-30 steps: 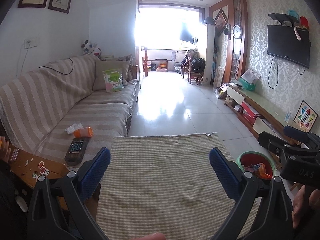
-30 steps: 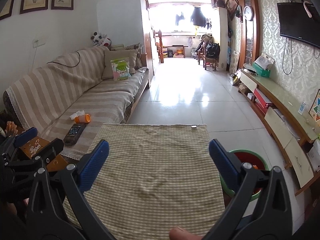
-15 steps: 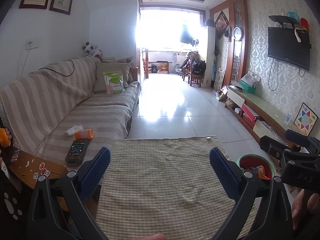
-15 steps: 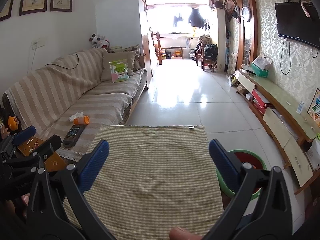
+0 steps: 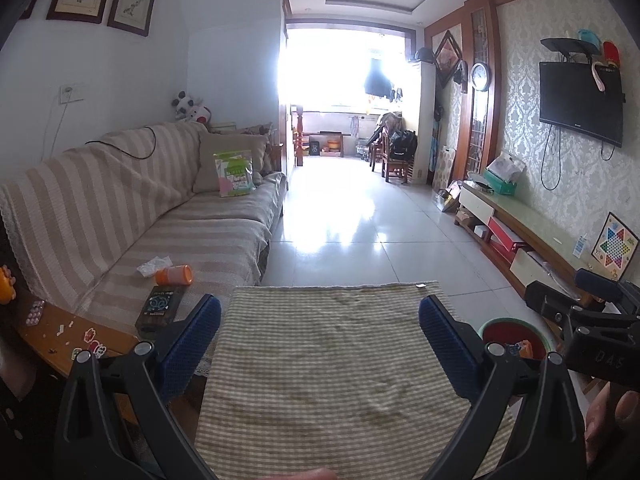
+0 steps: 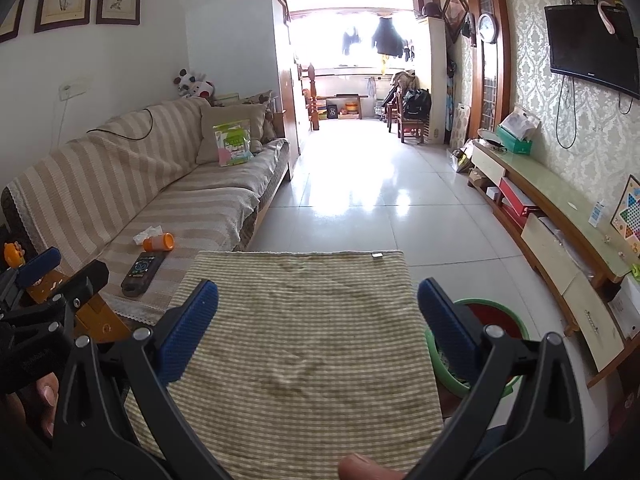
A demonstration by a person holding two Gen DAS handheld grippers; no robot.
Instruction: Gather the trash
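An orange bottle (image 5: 175, 275) lies on its side on the striped sofa (image 5: 132, 216), beside a crumpled white tissue (image 5: 153, 265); both also show in the right wrist view, bottle (image 6: 159, 242) and tissue (image 6: 147, 233). A green bin with a red inside (image 5: 516, 334) stands on the floor right of the table and holds some trash; it shows in the right wrist view too (image 6: 486, 322). My left gripper (image 5: 320, 322) is open and empty above the checked tablecloth (image 5: 332, 360). My right gripper (image 6: 318, 308) is open and empty above the same cloth.
A black remote (image 5: 159, 306) lies on the sofa near the bottle. A green snack bag (image 5: 235, 173) leans on a cushion. A wooden side table (image 5: 60, 336) with small bits stands at left. A TV bench (image 5: 532, 240) runs along the right wall.
Both grippers have lifted and drifted slightly, so the view shifts a little. Both stay open and empty.
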